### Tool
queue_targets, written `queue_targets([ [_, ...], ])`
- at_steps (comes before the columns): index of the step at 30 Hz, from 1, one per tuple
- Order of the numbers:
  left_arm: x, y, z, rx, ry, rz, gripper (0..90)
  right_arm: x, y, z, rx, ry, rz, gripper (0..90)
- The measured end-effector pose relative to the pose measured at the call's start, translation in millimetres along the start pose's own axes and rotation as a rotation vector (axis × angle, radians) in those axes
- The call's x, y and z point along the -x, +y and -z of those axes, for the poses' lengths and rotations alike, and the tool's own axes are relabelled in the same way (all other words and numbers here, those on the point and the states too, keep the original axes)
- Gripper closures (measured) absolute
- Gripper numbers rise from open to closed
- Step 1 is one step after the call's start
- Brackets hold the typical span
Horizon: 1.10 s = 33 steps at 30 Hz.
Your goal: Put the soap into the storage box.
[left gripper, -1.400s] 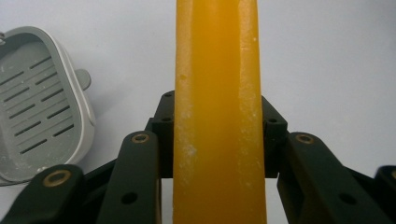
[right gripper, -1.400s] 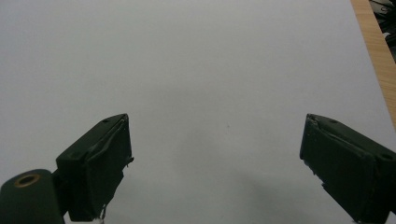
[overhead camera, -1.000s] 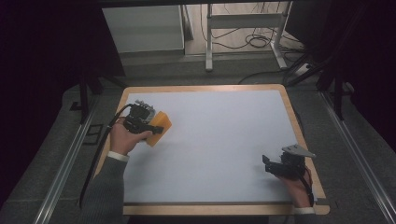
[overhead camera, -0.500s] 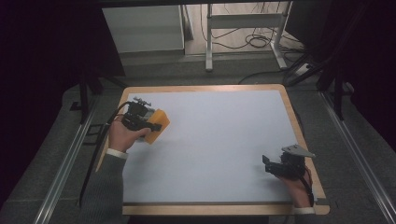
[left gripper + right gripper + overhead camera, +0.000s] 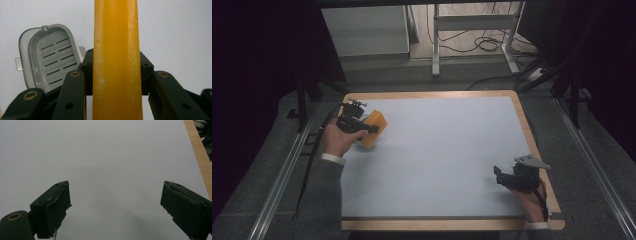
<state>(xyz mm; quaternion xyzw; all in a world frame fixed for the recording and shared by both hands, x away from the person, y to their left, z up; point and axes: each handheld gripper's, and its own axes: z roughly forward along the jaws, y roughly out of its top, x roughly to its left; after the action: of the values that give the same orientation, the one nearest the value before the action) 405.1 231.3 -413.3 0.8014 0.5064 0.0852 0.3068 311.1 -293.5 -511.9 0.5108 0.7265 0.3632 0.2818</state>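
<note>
A pale grey-white table top [image 5: 447,160] with a light wooden rim fills the middle of the room. Around it lies dark grey carpet [image 5: 592,200], crossed by metal rails [image 5: 279,180] on both sides. Beyond the far edge stand a white cabinet [image 5: 364,30] and a metal frame's legs [image 5: 437,45], with black cables [image 5: 487,45] looped on the wooden floor. The sides fall into deep shadow.

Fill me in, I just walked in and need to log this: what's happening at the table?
A person works at a white table with tongs in each hand. The left tongs are shut on a flat orange block, held on edge near the table's far left corner. In the left gripper view a grey slotted tray lies beyond it. The right tongs are open with nothing between them, near the right edge.
</note>
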Motion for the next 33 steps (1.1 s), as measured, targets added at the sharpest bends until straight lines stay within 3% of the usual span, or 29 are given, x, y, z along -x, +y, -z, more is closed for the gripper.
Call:
queue_targets([
  [18, -25.7, 4.3, -3.0, -0.006, 0.021, 0.07, 60.8, 0.0, 0.0, 0.1, 0.0, 0.0, 0.001, 8.9],
  [28, -41.5, 5.0, -12.9, -0.007, 0.061, 0.119, 60.7, 0.8, 0.0, 0.3, 0.0, 0.0, 0.001, 8.9],
  [29, -42.9, 5.0, -18.0, -0.016, 0.088, 0.117, 60.7, 1.1, 0.2, 0.8, 0.004, -0.001, -0.002, 8.9],
  [33, -49.1, 4.4, -25.3, -0.018, 0.094, 0.142, 60.8, 2.2, 0.0, 1.6, 0.005, -0.001, -0.003, 8.9],
])
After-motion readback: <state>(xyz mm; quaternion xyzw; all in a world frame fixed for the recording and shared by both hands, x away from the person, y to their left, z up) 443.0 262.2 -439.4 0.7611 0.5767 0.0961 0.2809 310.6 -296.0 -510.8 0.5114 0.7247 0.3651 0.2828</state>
